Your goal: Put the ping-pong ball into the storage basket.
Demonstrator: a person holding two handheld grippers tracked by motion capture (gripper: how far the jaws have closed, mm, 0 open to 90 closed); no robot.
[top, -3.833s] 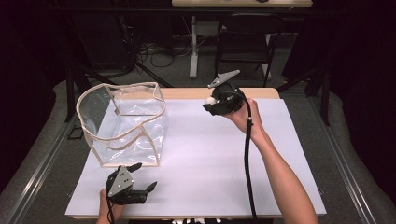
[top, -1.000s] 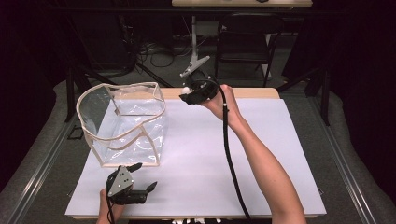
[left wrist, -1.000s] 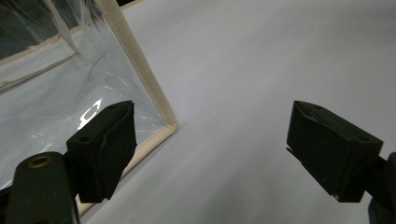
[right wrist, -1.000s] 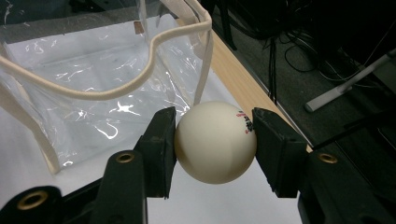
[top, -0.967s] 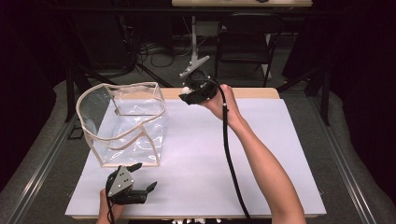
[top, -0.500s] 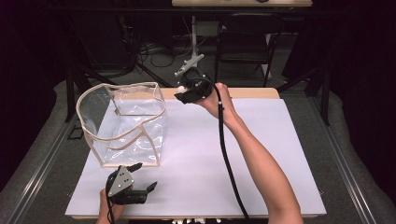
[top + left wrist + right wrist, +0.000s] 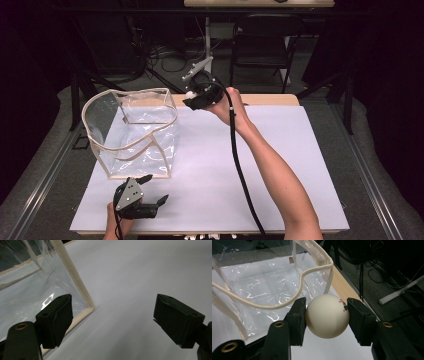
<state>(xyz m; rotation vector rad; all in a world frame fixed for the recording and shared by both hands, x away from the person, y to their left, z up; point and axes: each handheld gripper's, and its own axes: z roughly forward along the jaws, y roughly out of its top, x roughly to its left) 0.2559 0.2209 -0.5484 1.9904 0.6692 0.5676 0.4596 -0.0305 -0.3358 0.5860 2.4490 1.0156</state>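
A clear plastic bag [image 7: 132,130] with cream trim stands open on the white table sheet [image 7: 280,165], at the left. Just right of its far rim, raised off the table, my right gripper [image 7: 190,95] is shut on a white ball [image 7: 327,315] with small print on it. In the right gripper view the bag's rim [image 7: 312,272] curves just ahead of the ball. My left gripper [image 7: 152,189] rests open near the front edge, beside the bag's front right corner [image 7: 90,308], with nothing between its jaws.
The wooden table edge [image 7: 260,99] shows at the back. Behind it are a dark chair [image 7: 262,45], cables on the floor and a white stand leg [image 7: 398,292]. Grey floor [image 7: 45,165] lies to the left of the table.
My right gripper has carried the ball leftward and higher, from the back middle of the table toward the bag's far right rim. The left gripper has stayed put.
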